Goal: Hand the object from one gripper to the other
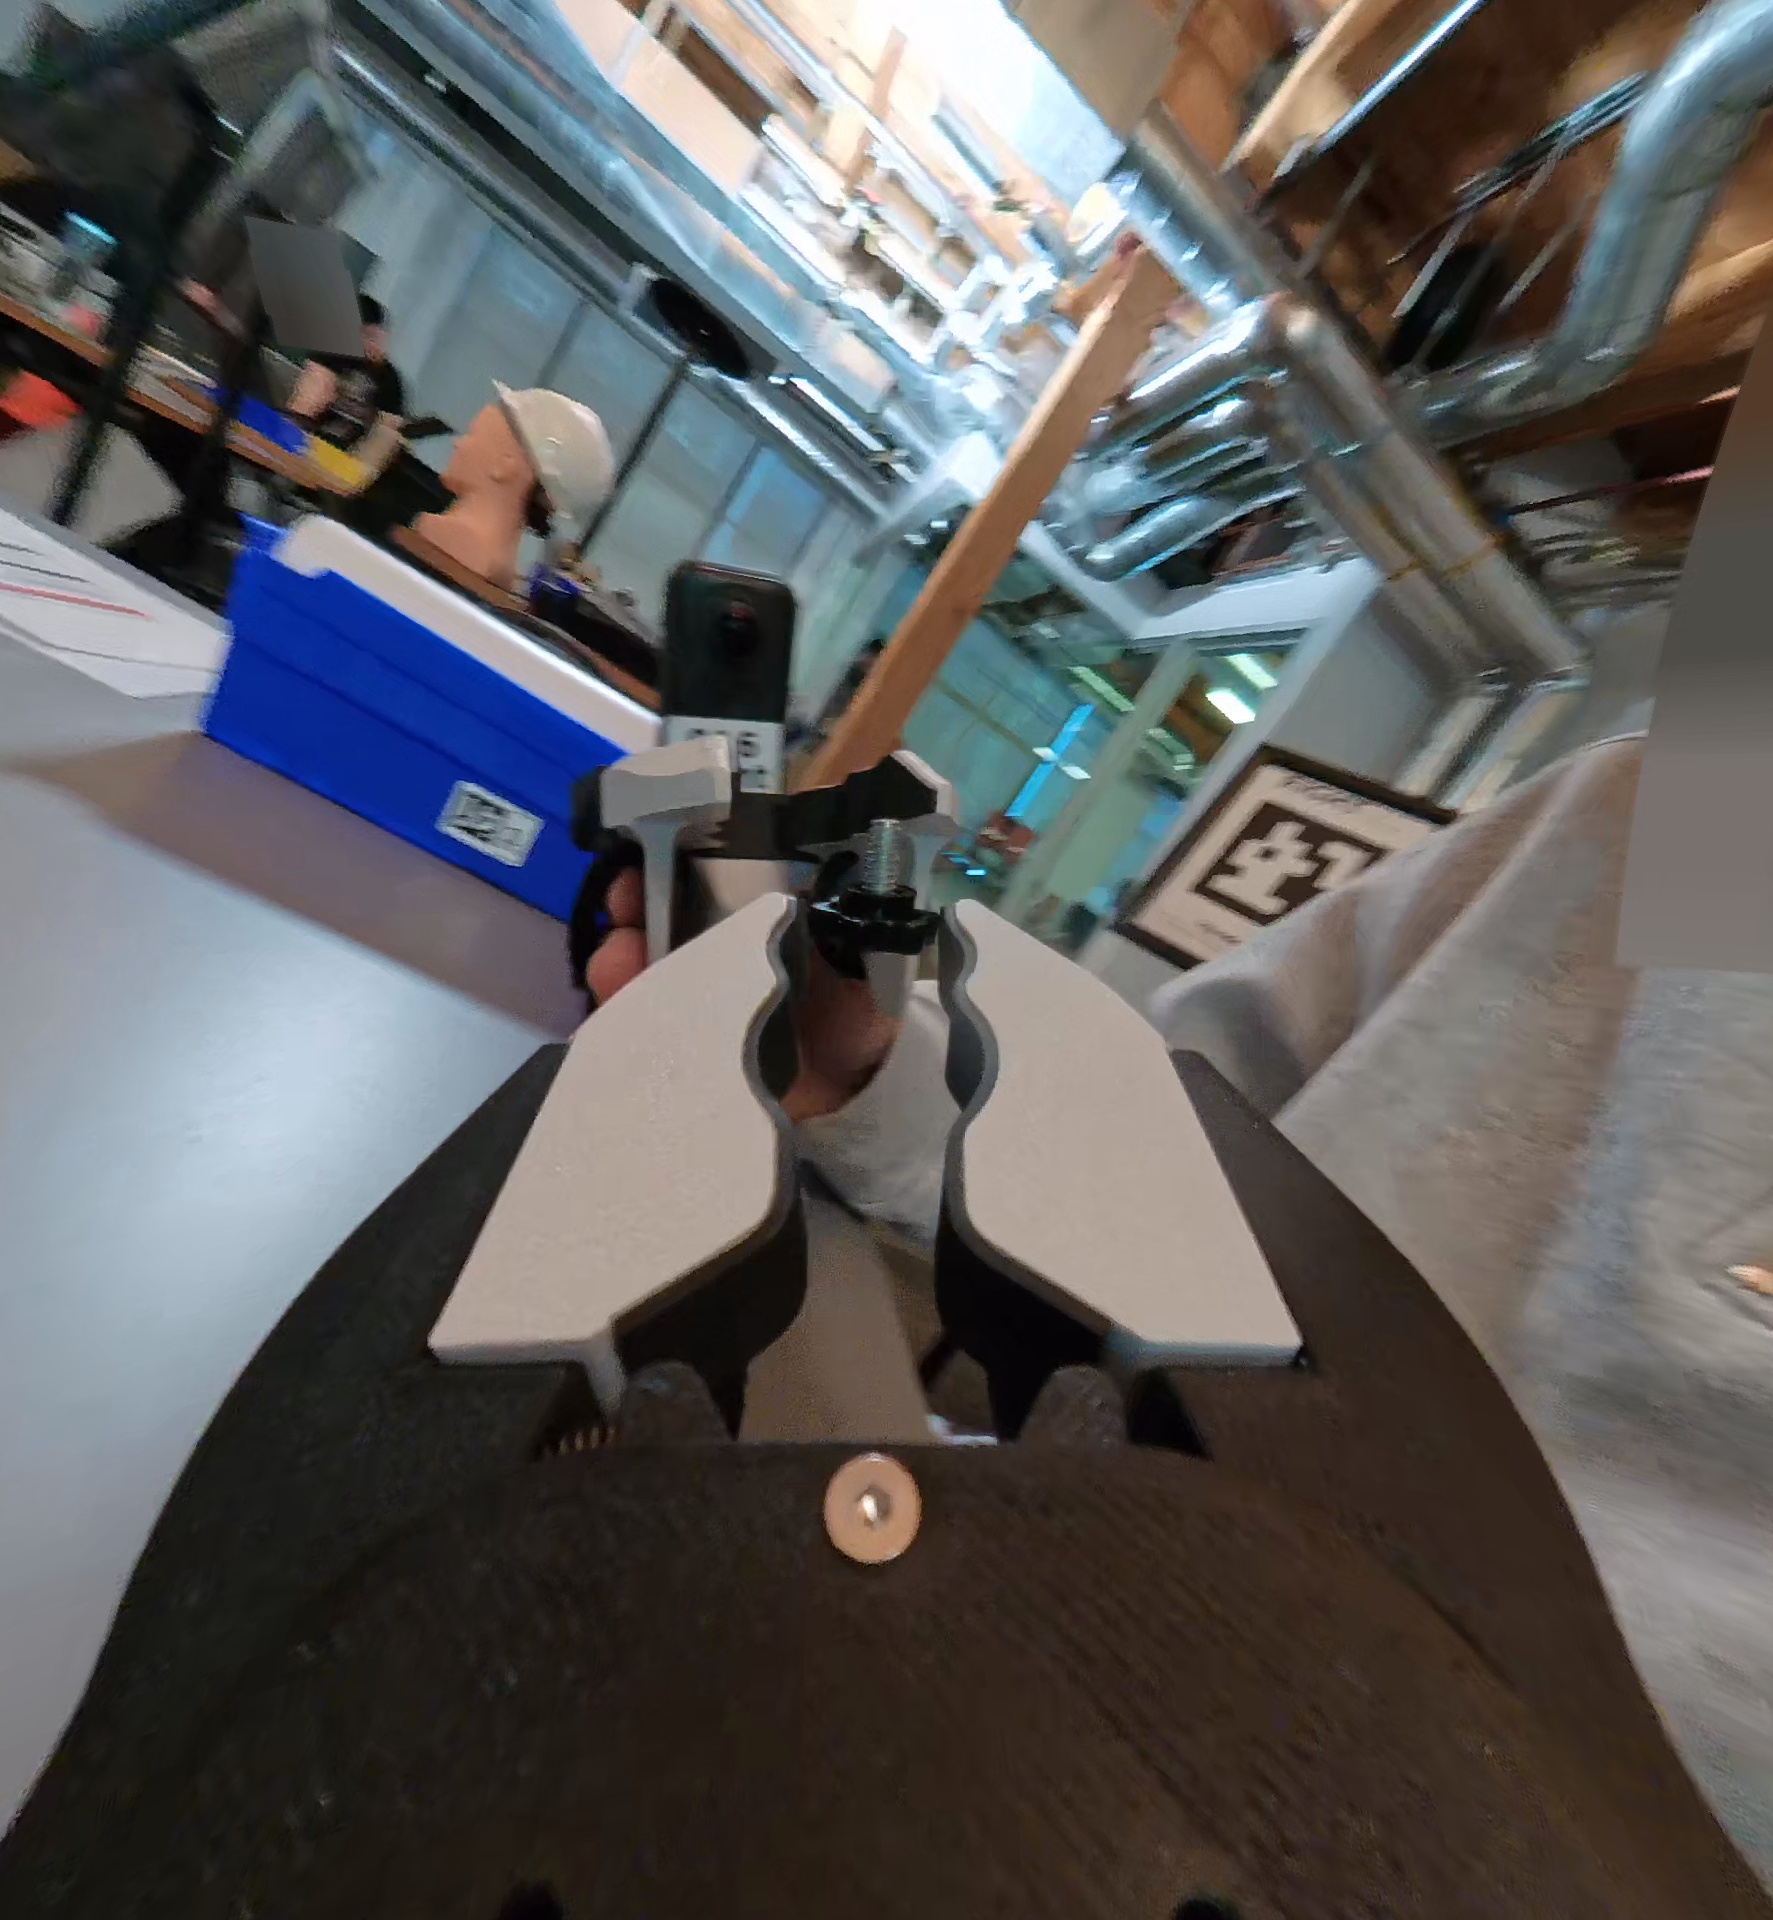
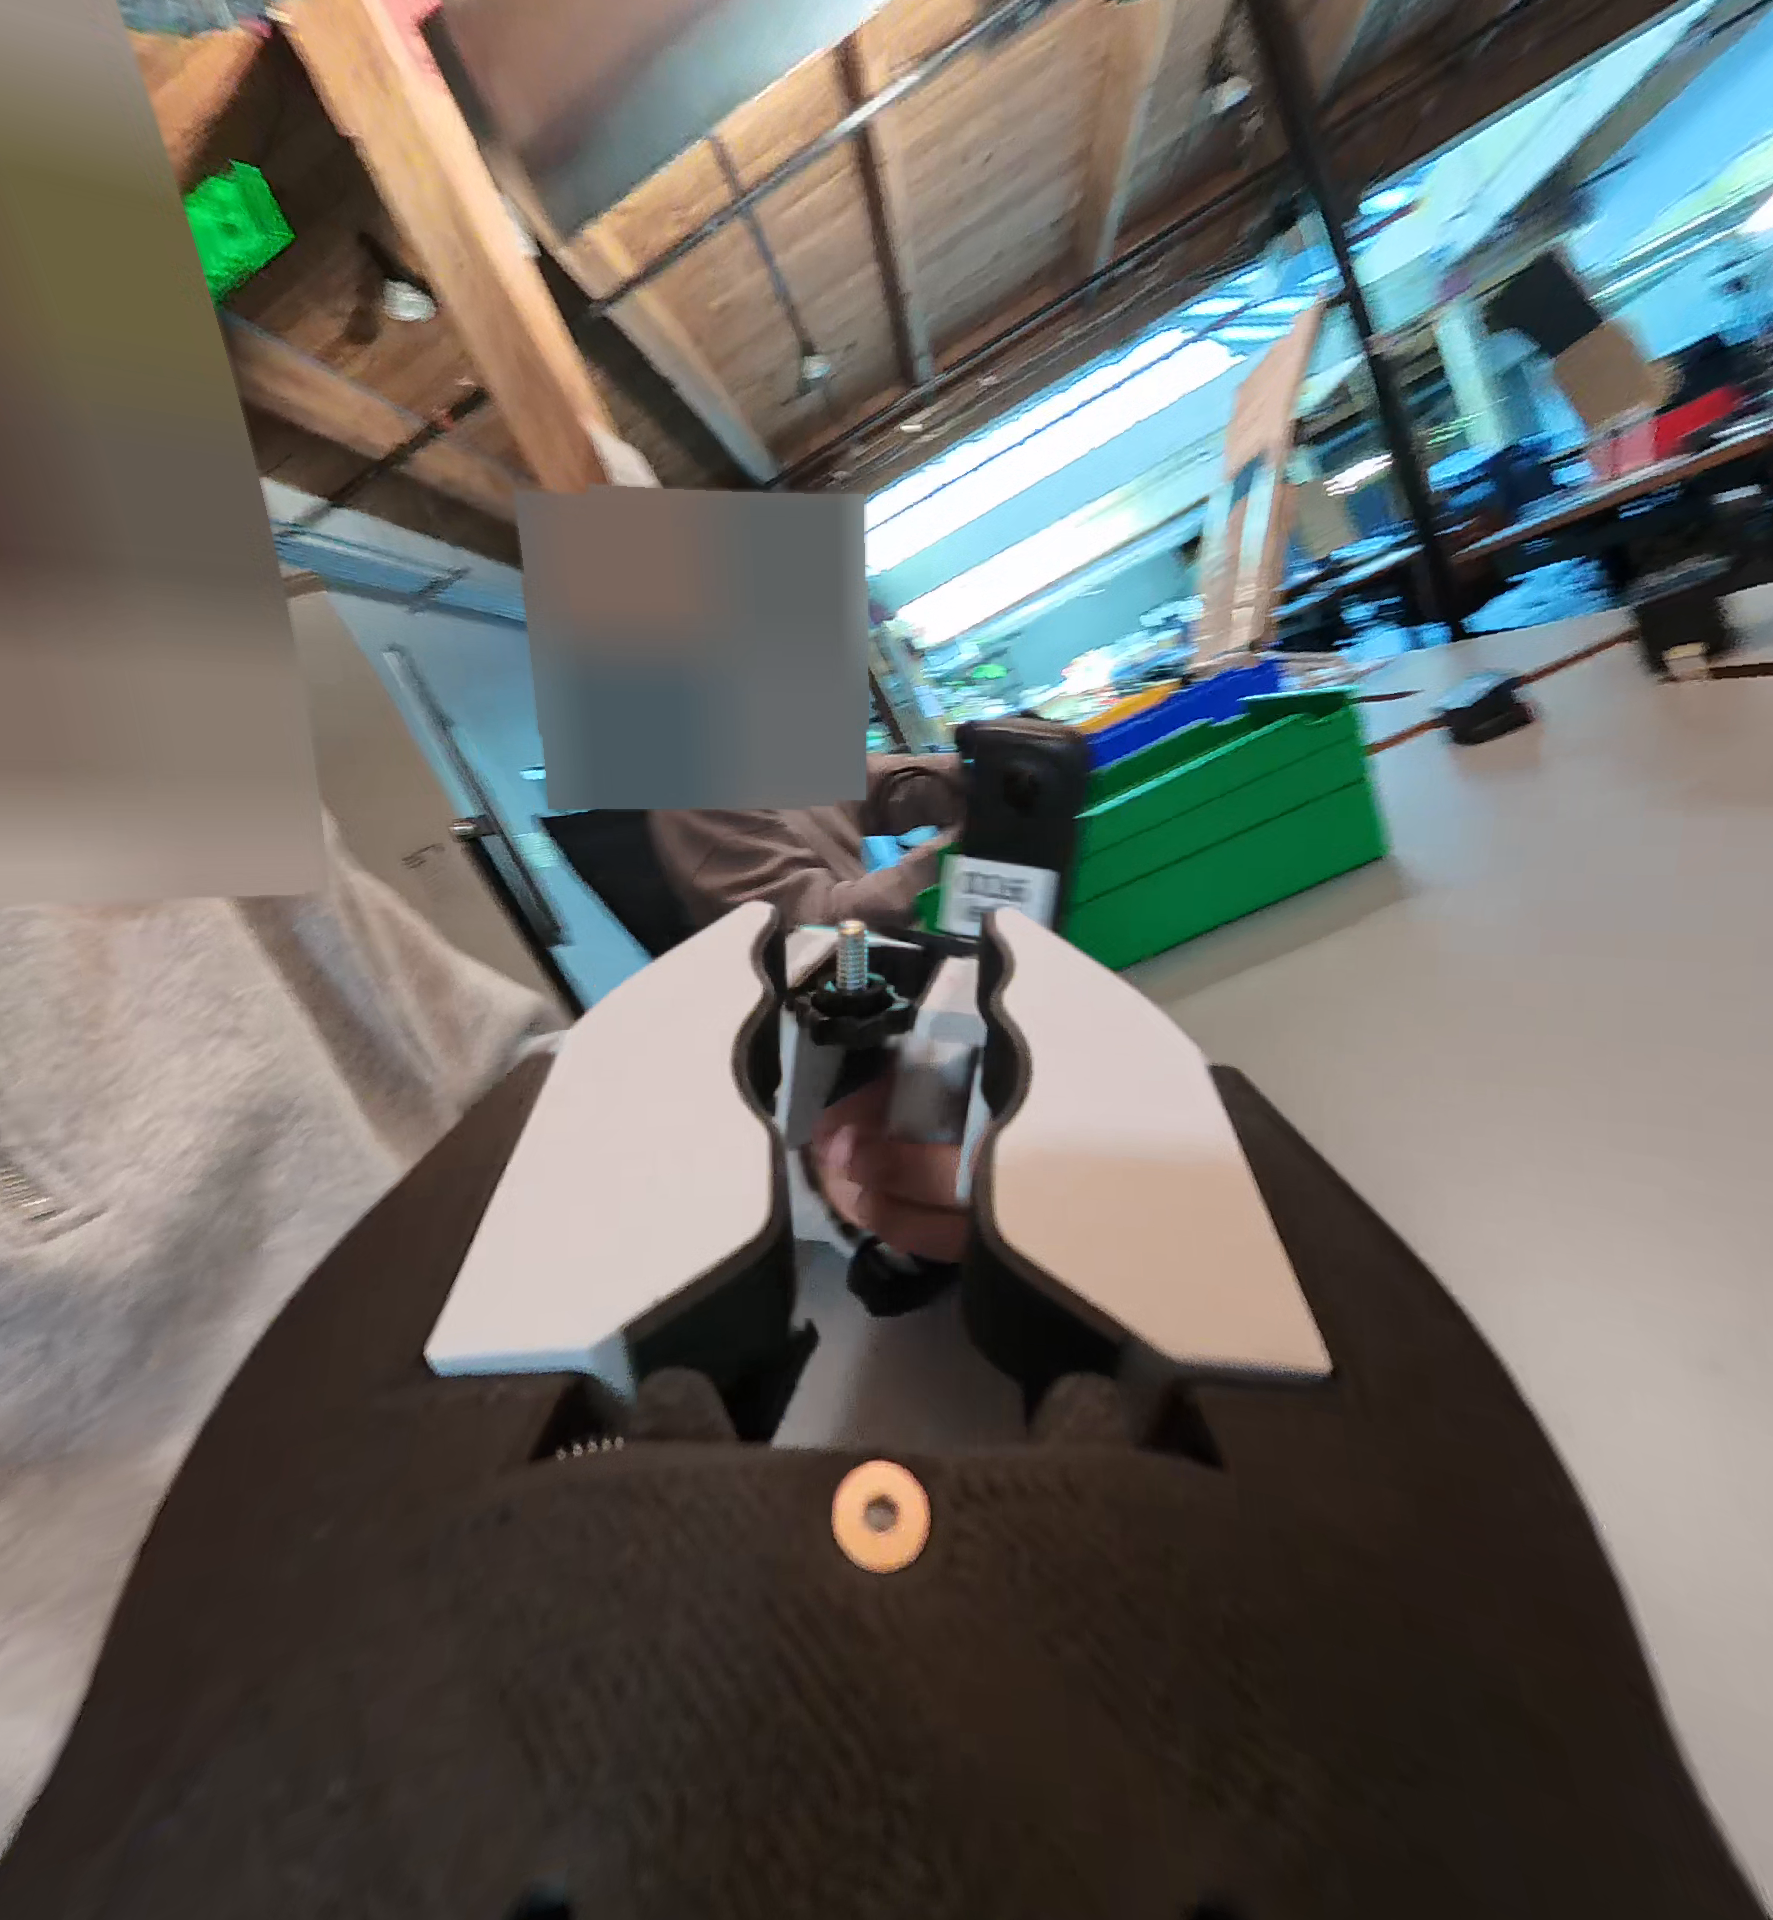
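Observation:
A black star knob on a silver threaded bolt (image 1: pixel 866 914) sits between the fingertips of my left gripper (image 1: pixel 866 920), whose jaws stand narrowly apart and close on its sides, bolt pointing up. The right gripper (image 1: pixel 794 795) faces it from beyond with its grey fingers (image 1: pixel 664 790) spread wider than the knob. In the right wrist view the knob (image 2: pixel 851 1013) lies inside the gap of my right gripper (image 2: pixel 882 930), nearer its left finger and not clamped. The left gripper's grey fingers (image 2: pixel 949 1070) show behind it. Both grippers are held in the air above the table.
A blue bin (image 1: pixel 394 707) stands on the white table (image 1: pixel 134 1039) at the left. A green bin (image 2: pixel 1225 821) stands on the table (image 2: pixel 1484 1039). The person's grey sleeve (image 1: pixel 1433 1039) is close on the right. A person sits behind (image 2: pixel 757 852). Left and right tips are no more than a few centimetres apart.

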`<state>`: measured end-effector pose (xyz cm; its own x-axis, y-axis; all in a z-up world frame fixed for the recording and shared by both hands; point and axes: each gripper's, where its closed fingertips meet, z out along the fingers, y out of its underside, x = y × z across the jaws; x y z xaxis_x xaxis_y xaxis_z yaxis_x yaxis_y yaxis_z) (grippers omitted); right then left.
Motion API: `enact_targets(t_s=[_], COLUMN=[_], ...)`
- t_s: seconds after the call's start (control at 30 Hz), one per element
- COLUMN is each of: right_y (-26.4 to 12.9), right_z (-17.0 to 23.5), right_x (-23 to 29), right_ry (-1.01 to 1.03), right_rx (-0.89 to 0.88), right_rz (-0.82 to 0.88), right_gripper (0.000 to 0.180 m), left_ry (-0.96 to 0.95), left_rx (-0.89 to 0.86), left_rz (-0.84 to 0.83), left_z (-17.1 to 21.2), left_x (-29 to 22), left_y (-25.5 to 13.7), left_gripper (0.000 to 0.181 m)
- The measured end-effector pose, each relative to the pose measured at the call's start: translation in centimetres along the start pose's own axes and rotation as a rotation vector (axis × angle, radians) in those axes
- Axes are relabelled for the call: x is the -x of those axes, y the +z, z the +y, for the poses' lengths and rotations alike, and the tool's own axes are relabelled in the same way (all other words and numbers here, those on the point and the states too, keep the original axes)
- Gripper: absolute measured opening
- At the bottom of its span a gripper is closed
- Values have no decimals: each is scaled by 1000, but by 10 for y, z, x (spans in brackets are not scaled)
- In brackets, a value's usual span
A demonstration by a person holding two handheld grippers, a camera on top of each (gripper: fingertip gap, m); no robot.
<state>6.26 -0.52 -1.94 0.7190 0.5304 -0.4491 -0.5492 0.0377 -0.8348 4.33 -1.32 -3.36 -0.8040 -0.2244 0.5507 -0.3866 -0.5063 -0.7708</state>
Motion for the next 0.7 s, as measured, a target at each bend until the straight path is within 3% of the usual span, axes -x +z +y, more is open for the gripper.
enact_targets(t_s=[0.27, 0.7], right_y=[-1, 7], right_z=[7, 10], right_x=[-20, -20], right_ry=[-201, -402], right_rx=[76, 91], right_rz=[217, 296], right_gripper=[26, 15], left_ry=[343, 416], left_rx=[18, 18], left_rz=[-338, -385], left_z=[-10, -6], left_x=[27, 27], left_y=[-12, -5], left_gripper=[24, 24])
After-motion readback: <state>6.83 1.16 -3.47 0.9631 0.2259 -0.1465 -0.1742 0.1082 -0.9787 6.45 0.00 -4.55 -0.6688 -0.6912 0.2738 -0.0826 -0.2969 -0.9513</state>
